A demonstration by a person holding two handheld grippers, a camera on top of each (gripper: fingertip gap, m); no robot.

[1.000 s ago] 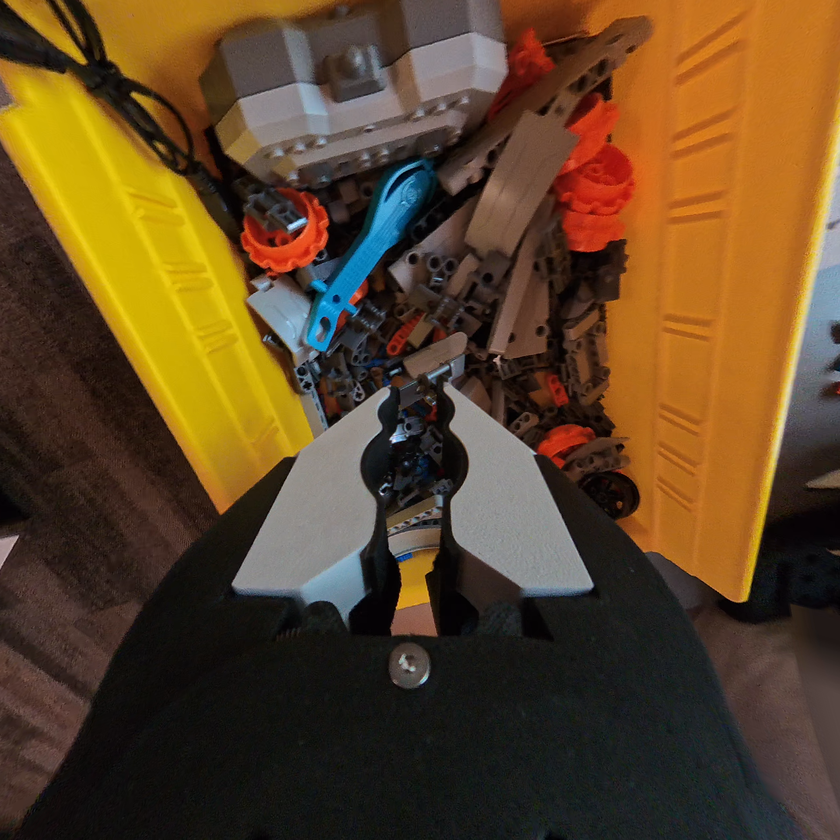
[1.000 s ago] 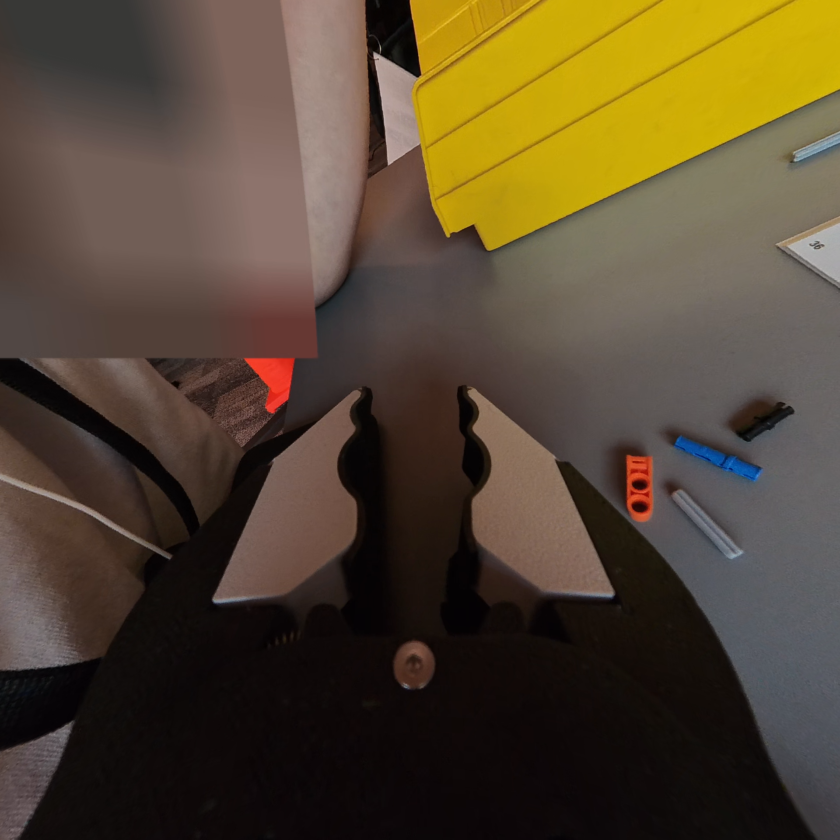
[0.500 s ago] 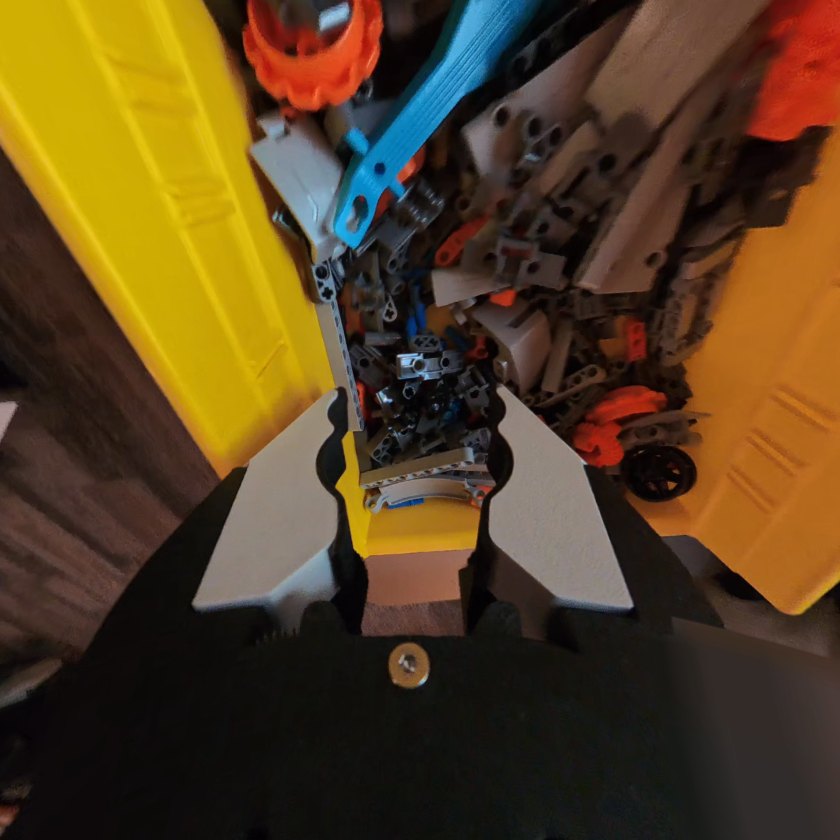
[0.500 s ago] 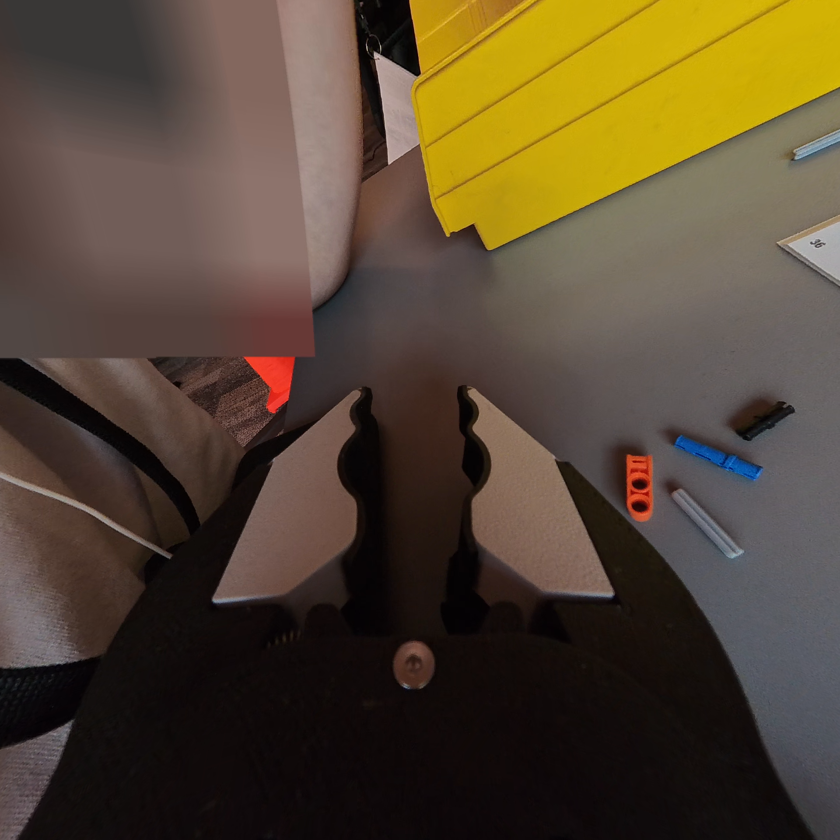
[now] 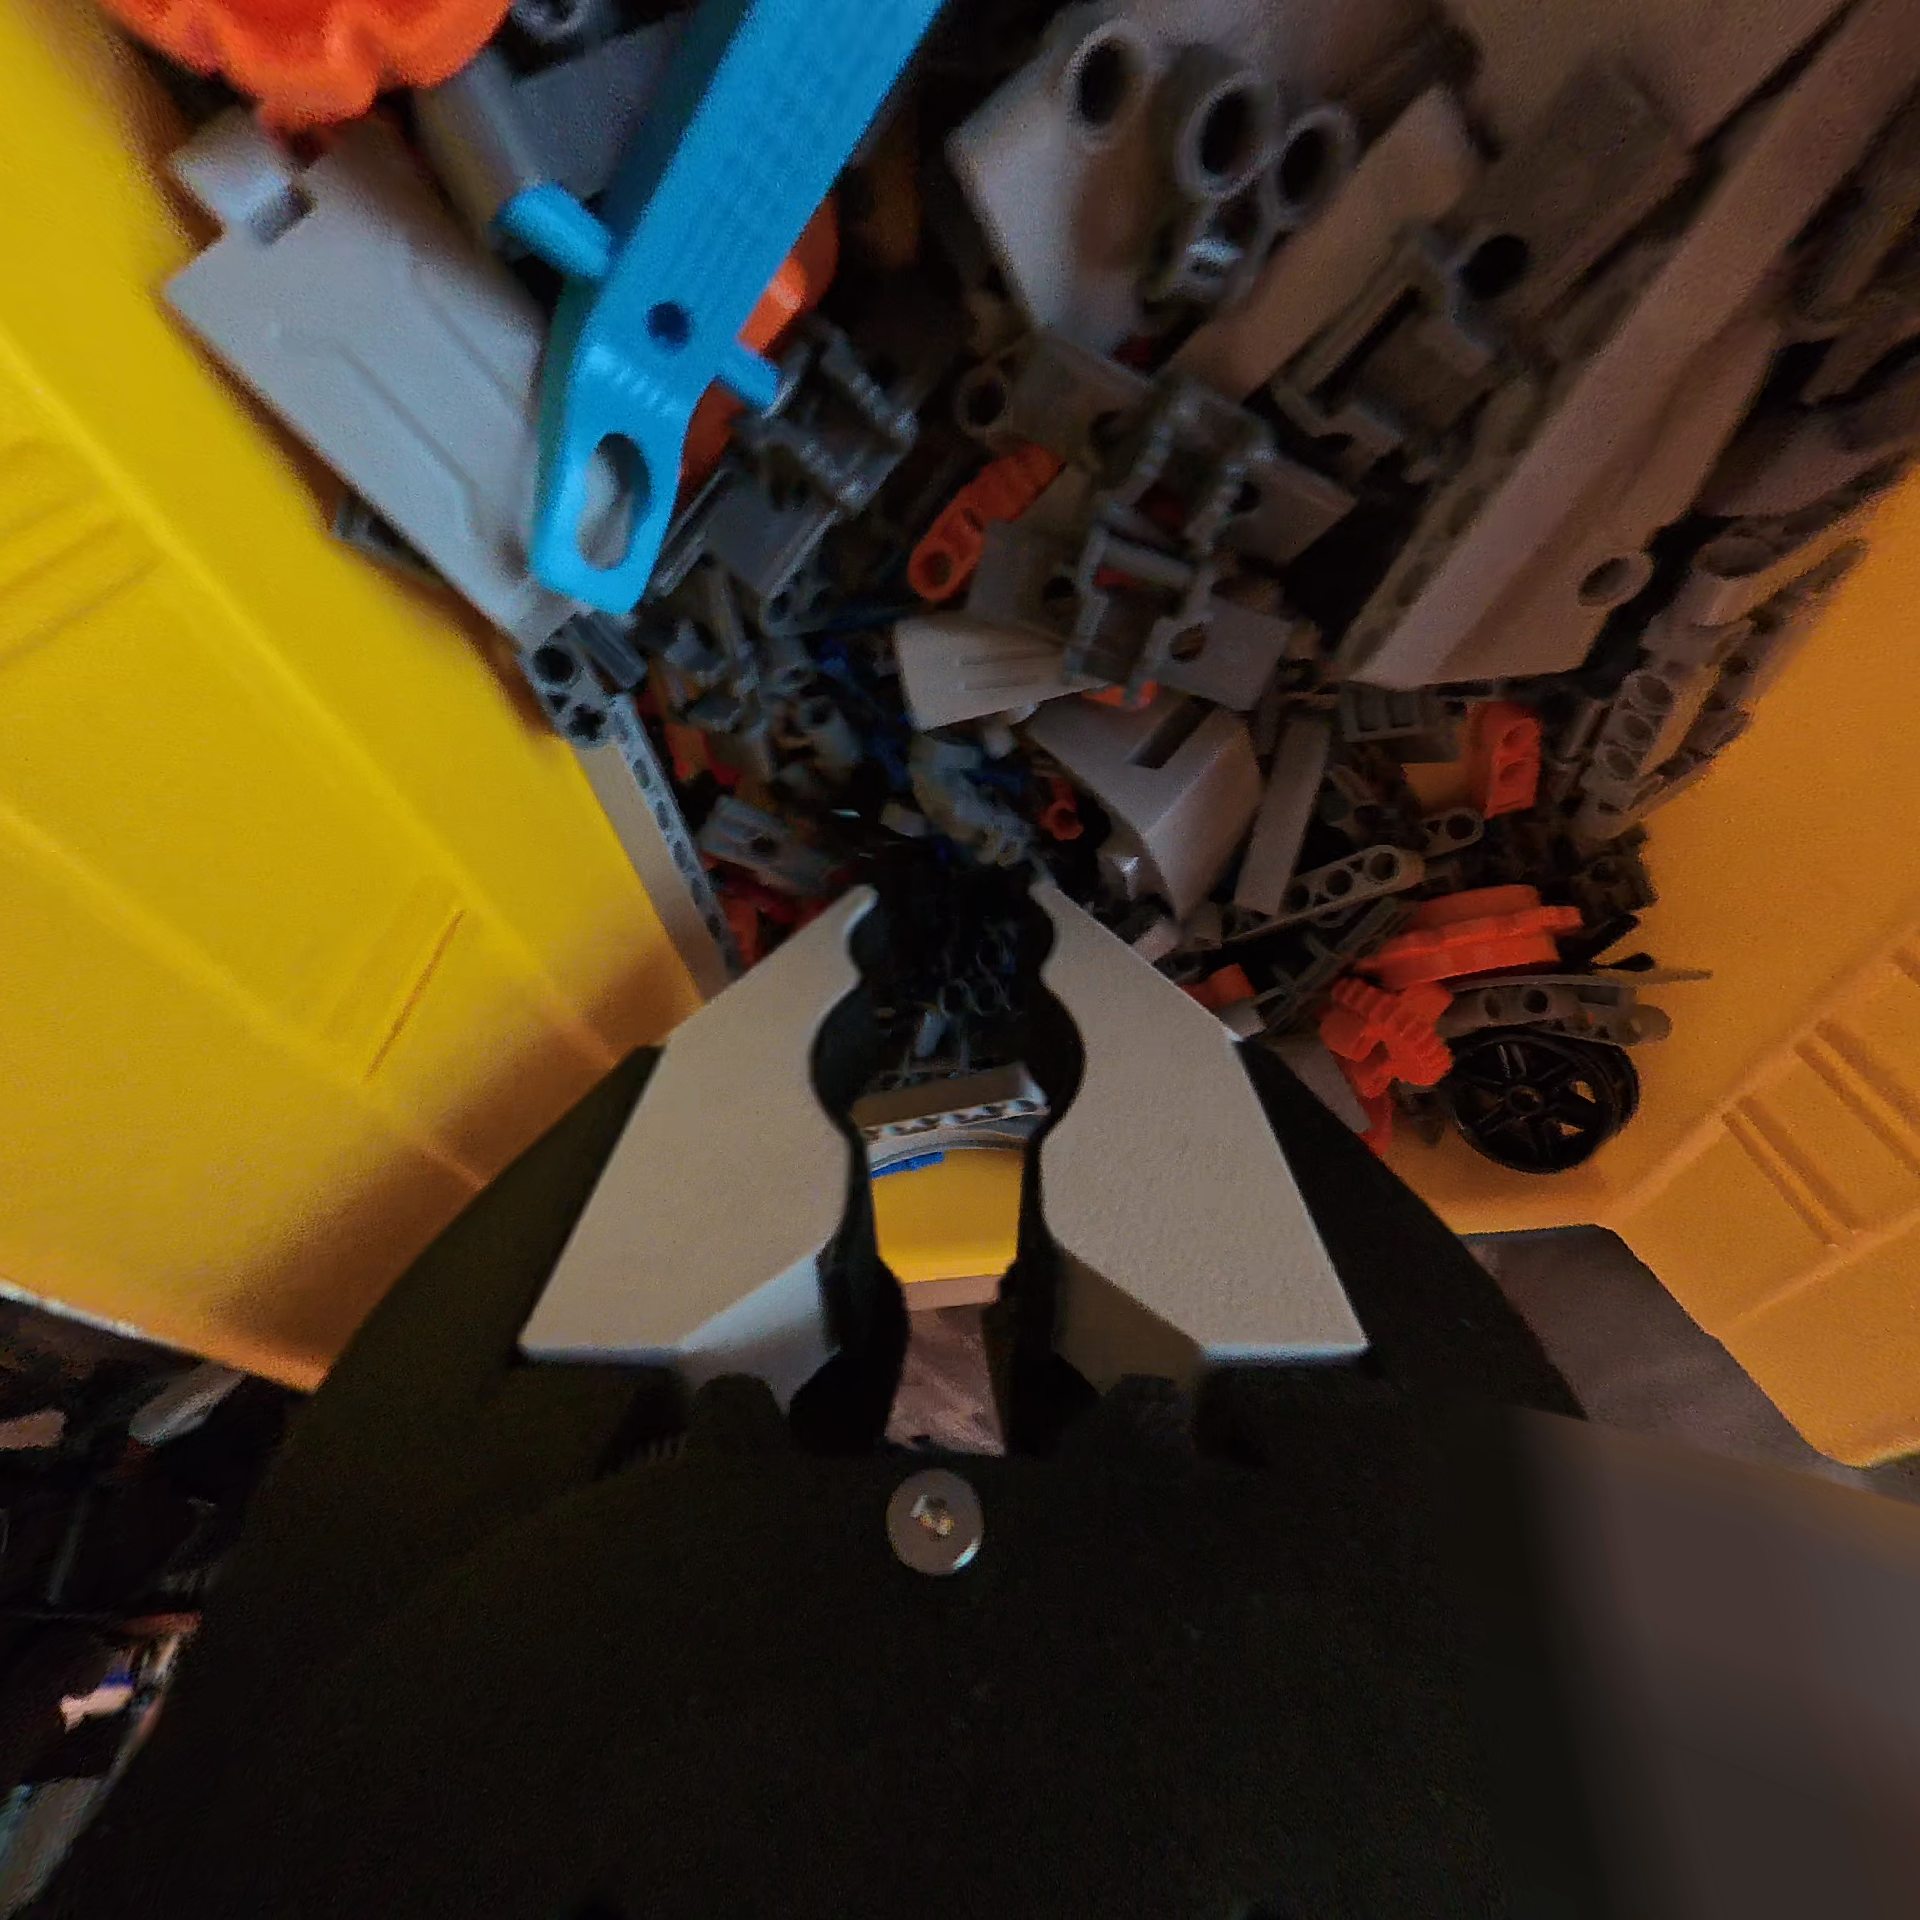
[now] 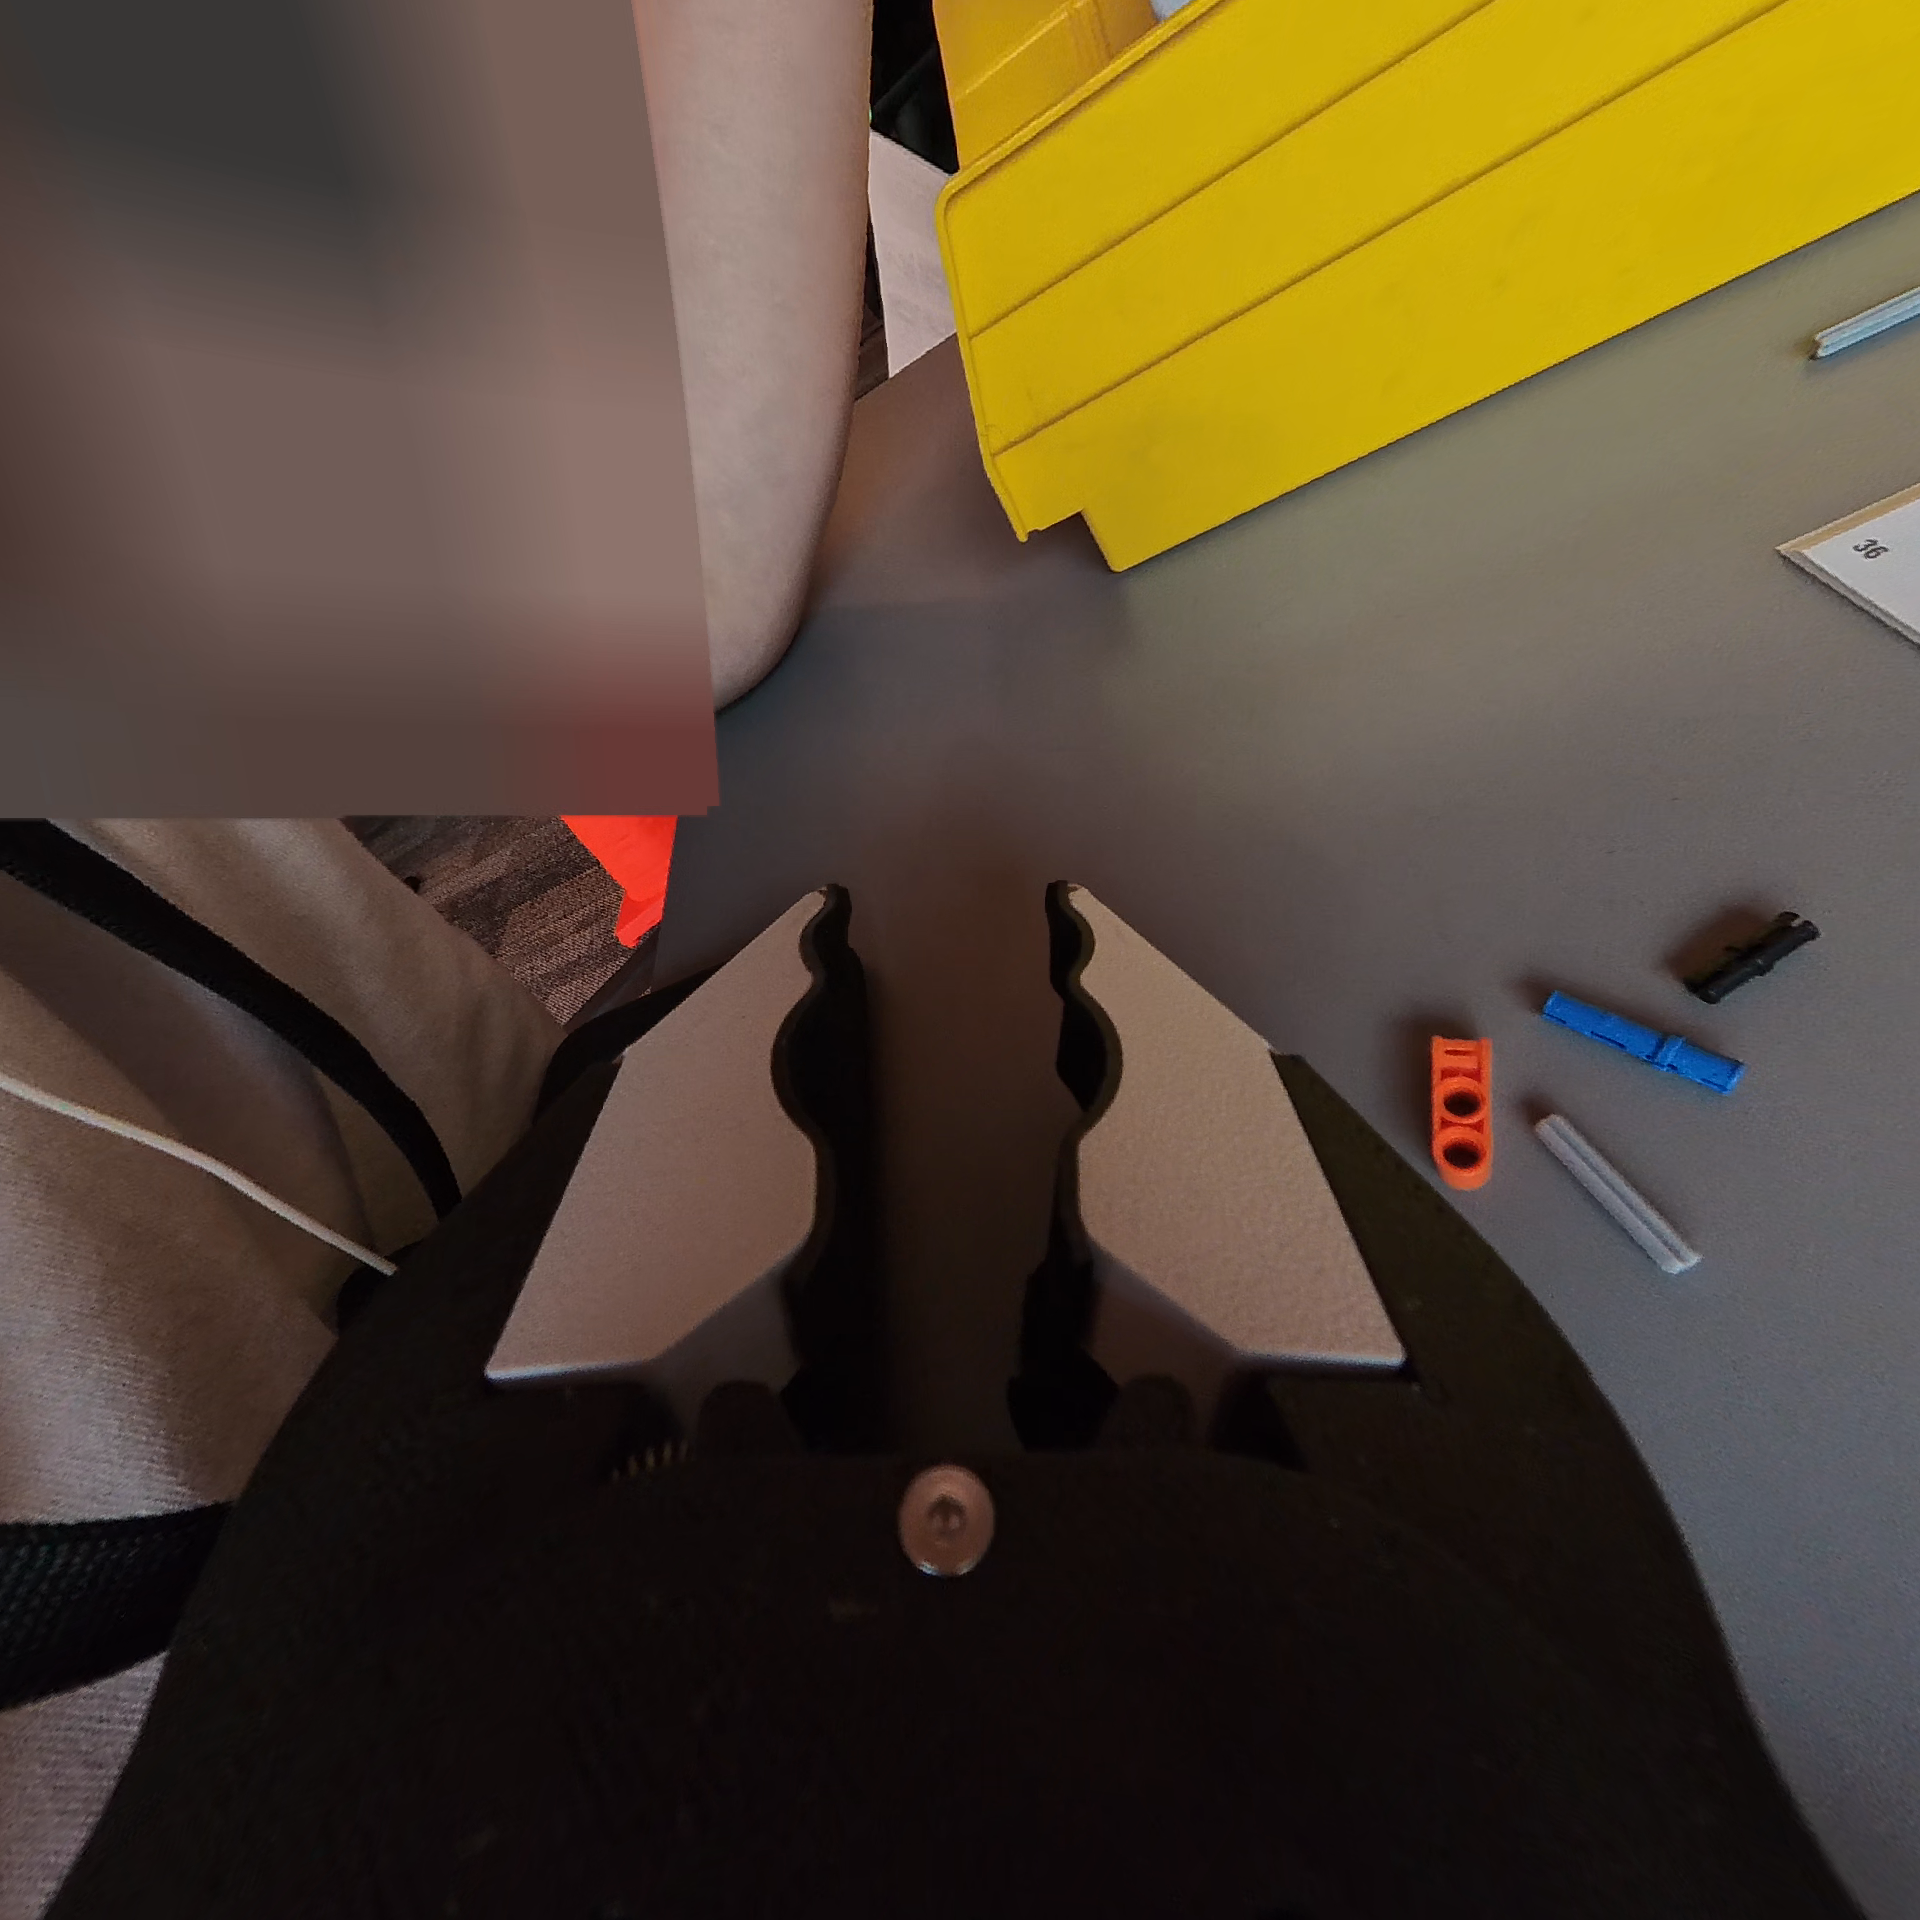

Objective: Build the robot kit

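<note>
Printed card: white card (image 6: 1860,566) on the grey table (image 6: 1299,748), at three o'clock in the right wrist view; it bears one small dark printed number near its corner.
Yellow bin (image 6: 1351,312): no writing readable.
Left wrist view: blurred, nothing legible on the pieces.

1. A bin (image 5: 260,779) holds a heap of building parts (image 5: 1195,520); a wheel (image 5: 1543,1101) lies at its near right.
2. On the desk (image 6: 1299,779), a bin (image 6: 1403,260) sits far; a pin (image 6: 1642,1058) and an axle (image 6: 1616,1193) lie right.
</note>
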